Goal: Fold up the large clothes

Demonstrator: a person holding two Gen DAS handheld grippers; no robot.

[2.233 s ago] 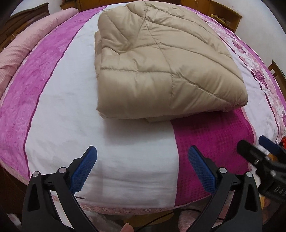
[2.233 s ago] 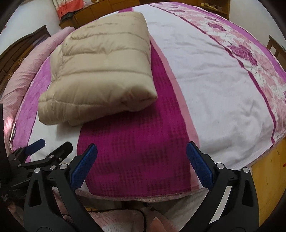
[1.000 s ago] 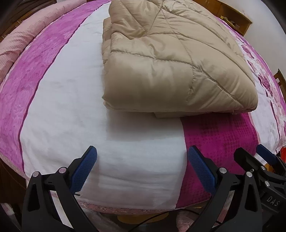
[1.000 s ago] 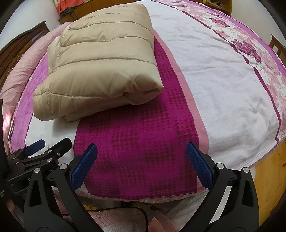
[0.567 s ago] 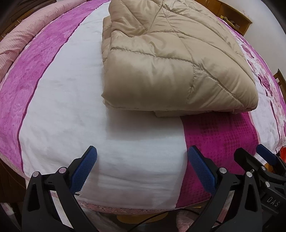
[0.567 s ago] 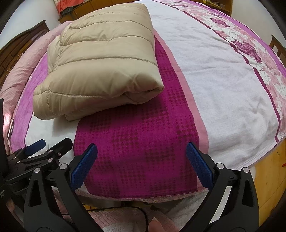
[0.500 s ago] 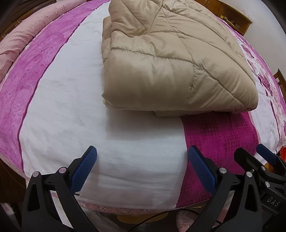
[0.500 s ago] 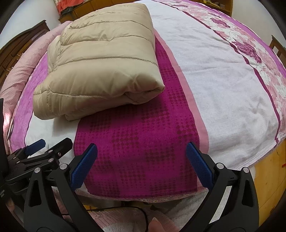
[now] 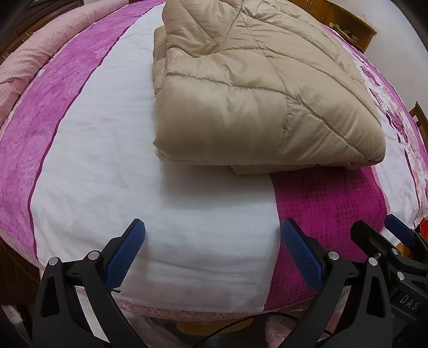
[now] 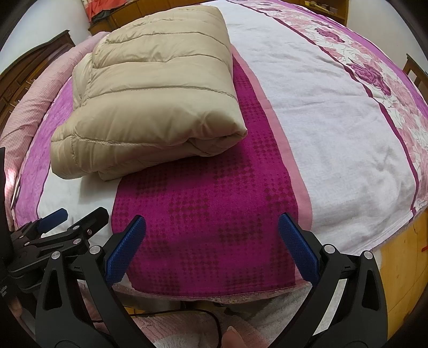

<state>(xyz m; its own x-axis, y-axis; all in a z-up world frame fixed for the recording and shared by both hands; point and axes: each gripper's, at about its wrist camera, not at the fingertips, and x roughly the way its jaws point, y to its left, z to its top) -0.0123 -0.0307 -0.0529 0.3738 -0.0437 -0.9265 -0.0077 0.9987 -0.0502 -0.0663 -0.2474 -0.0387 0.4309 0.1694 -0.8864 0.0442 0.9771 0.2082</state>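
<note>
A beige quilted puffer coat (image 9: 251, 88) lies folded into a thick rectangular bundle on the bed, also seen in the right wrist view as the coat (image 10: 152, 107). My left gripper (image 9: 212, 247) hovers open over the bed's near edge, short of the coat, with nothing between its blue pads. My right gripper (image 10: 211, 246) is open too, over the magenta strip, empty. Each gripper shows at the side of the other's view: the right gripper (image 9: 385, 238) and the left gripper (image 10: 75, 222).
The bed cover (image 9: 88, 150) has white, pink and magenta stripes, with a floral border (image 10: 374, 72) on the right. A pink bolster (image 9: 40, 53) lies at the far left. Wooden furniture (image 9: 347, 24) stands behind the bed. A cable (image 10: 187, 313) runs below the bed edge.
Both grippers have come closer to the bed and the coat over the last two seconds, then held almost still. The coat has not moved and both grippers stay open.
</note>
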